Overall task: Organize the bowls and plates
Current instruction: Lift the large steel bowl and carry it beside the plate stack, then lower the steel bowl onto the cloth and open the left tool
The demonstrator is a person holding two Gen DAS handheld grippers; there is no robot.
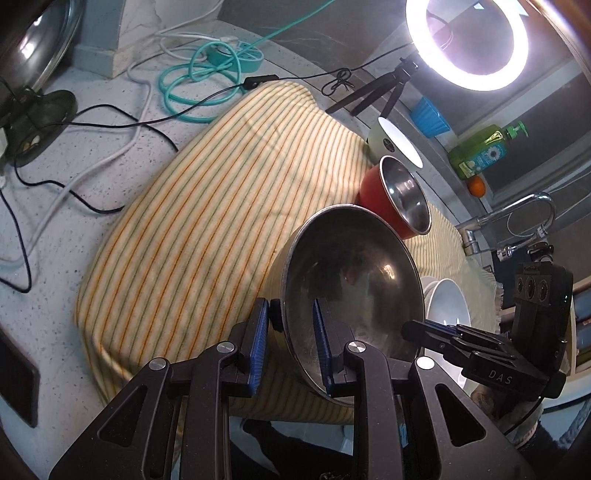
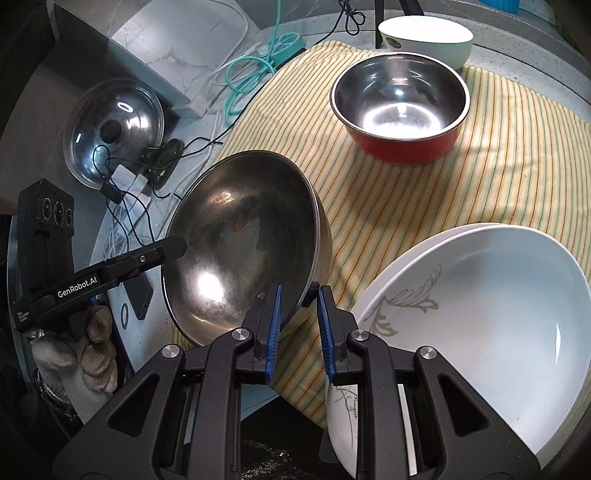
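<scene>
A large steel bowl (image 1: pixel 351 280) (image 2: pixel 240 251) is tilted over the front of the striped cloth (image 1: pixel 221 203) (image 2: pixel 480 166). My left gripper (image 1: pixel 290 325) is shut on the bowl's rim, one blue pad inside and one outside. My right gripper (image 2: pixel 299 317) is shut on the rim's opposite side in the same way. A red bowl with a steel inside (image 1: pixel 380 199) (image 2: pixel 399 147) stands farther back on the cloth. Behind it sits a pale bowl (image 1: pixel 380 136) (image 2: pixel 424 33). Stacked white plates (image 2: pixel 498 314) (image 1: pixel 448 302) lie right of the steel bowl.
Cables (image 1: pixel 192 81) and a glass pot lid (image 2: pixel 110 129) lie on the speckled counter left of the cloth. A ring light (image 1: pixel 465 44) on a tripod, a green soap bottle (image 1: pixel 480 151) and a faucet (image 1: pixel 517 214) stand at the back right. A phone (image 2: pixel 138 295) lies near the counter's front edge.
</scene>
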